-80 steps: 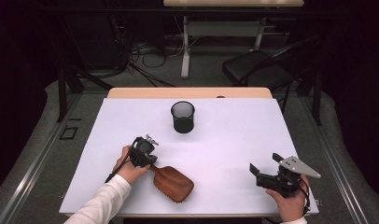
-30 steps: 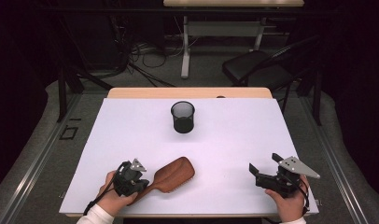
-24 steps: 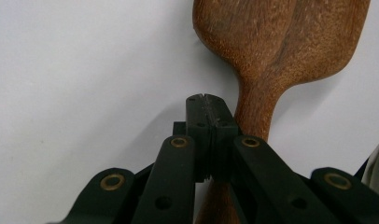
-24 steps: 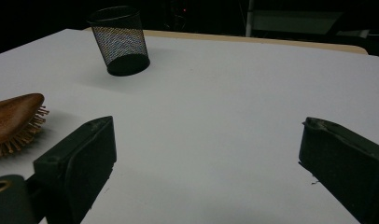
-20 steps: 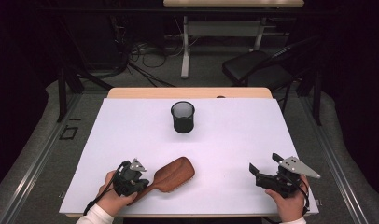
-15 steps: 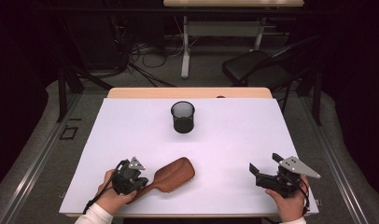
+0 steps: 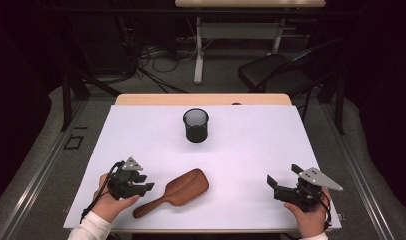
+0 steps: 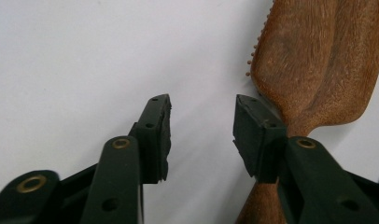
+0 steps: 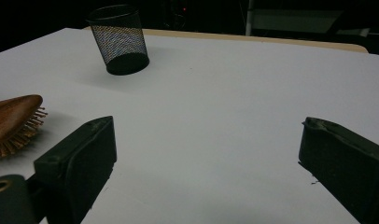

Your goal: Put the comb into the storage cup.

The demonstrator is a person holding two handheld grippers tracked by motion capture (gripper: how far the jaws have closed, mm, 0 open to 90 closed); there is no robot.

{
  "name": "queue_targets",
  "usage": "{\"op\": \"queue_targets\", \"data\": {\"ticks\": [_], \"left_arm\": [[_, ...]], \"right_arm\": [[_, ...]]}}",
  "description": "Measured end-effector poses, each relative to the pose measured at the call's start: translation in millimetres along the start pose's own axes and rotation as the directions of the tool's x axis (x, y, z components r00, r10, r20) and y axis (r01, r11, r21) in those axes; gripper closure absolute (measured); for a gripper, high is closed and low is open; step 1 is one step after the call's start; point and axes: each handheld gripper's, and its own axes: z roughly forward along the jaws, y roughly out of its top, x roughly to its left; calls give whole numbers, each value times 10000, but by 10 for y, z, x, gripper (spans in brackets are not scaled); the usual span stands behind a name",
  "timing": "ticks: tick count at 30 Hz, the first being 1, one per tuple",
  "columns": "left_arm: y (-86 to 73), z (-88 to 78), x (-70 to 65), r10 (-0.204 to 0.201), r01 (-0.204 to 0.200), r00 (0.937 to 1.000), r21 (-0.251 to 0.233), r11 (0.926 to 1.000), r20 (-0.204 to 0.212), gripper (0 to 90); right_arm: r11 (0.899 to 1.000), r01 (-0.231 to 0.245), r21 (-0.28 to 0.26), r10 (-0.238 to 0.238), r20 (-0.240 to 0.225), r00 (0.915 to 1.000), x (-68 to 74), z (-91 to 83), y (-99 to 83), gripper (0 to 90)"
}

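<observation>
- The left gripper [image 7: 141,186] is standing released: its jaws have just been opening, and nothing is lying between them now, just bare desk [image 7: 251,150].
- The wooden hairbrush [image 7: 173,192] is lying flat on the desk, bristles down, just beside the left jaws. In the left gripper view its handle [image 8: 290,126] is passing under and behind the right-hand jaw, not inside the gap.
- A second ago the same jaws were clenched at the end of the handle; now the hand is sitting a little off from it, so the brush is resting on its own.
- The brush is lying in the same spot and at the same angle as a second ago, its head pointing toward the space ahead of the right jaws.
- The right gripper [image 7: 283,181] is holding its jaws wide apart and empty, well apart from the brush; the brush head [image 9: 12,123] is showing off to the side of its left jaw.
- The black mesh cup [image 7: 196,125] is standing upright, far ahead of both pairs of jaws.
- Judging by this, the setting-down is finished and the brush is free for the next grasp.
</observation>
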Motion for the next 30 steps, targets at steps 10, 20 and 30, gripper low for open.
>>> {"op": "queue_targets", "data": {"ticks": [10, 20, 30], "left_arm": [[23, -65, 59, -129, 153, 9992, -613, 9980, 386, 452], [59, -102, 17, -36, 106, 9973, -945, 9955, 737, 325], [126, -114, -74, 277, -174, 9968, -1362, 9905, 744, 2]], "right_arm": [[10000, 13, 86, -13, 16, 10000, -4, 0, -2, 40], [9999, -24, 103, 24, -2, 10000, 1, 9, -7, 40], [10000, -72, 69, 72, -8, 10000, 0, 17, -11, 40]]}}
